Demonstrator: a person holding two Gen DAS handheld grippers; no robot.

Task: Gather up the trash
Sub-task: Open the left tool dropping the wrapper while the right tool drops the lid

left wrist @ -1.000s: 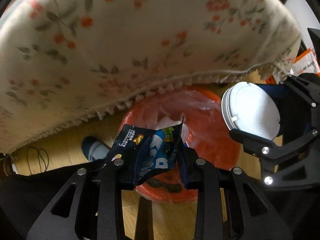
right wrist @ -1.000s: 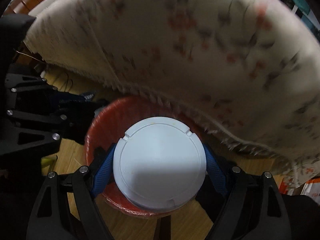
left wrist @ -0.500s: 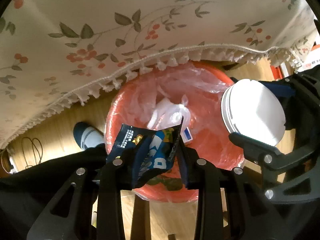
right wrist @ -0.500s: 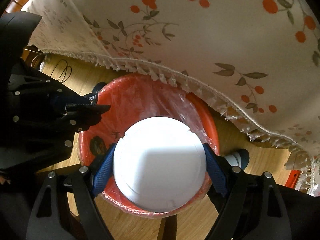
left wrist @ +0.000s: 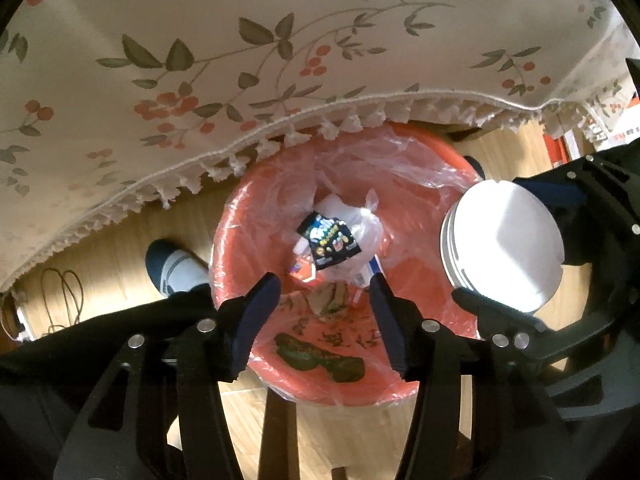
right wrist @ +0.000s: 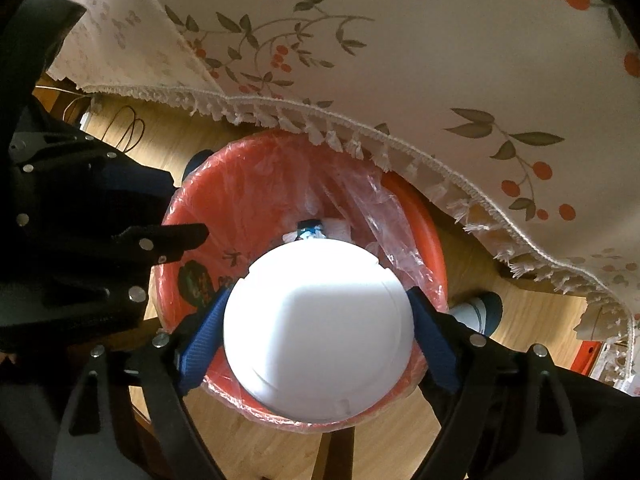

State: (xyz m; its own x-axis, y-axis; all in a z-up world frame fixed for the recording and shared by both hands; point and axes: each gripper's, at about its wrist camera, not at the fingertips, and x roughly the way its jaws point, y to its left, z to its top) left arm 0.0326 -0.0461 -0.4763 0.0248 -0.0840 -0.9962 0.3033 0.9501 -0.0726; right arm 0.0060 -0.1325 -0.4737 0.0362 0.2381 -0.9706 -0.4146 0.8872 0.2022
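A red trash bin [left wrist: 400, 364] lined with a clear plastic bag stands on the wood floor below both grippers; it also shows in the right wrist view [right wrist: 428, 236]. My left gripper [left wrist: 325, 292] is open and empty over the bin. A dark blue snack wrapper [left wrist: 330, 240] lies inside the bin on a white knotted bag [left wrist: 366, 226]. My right gripper [right wrist: 318, 328] is shut on a white round lidded container [right wrist: 318, 328], held over the bin's rim; it shows in the left wrist view [left wrist: 504, 240] at the right.
A floral tablecloth [left wrist: 280, 48] with a fringed hem hangs over the bin's far side. The person's socked feet [left wrist: 176, 268] stand beside the bin. Thin cables [left wrist: 60, 296] lie on the floor at the left.
My left gripper has opened and let go of the blue wrapper, which has dropped into the bin. The right gripper still holds the white container over the bin.
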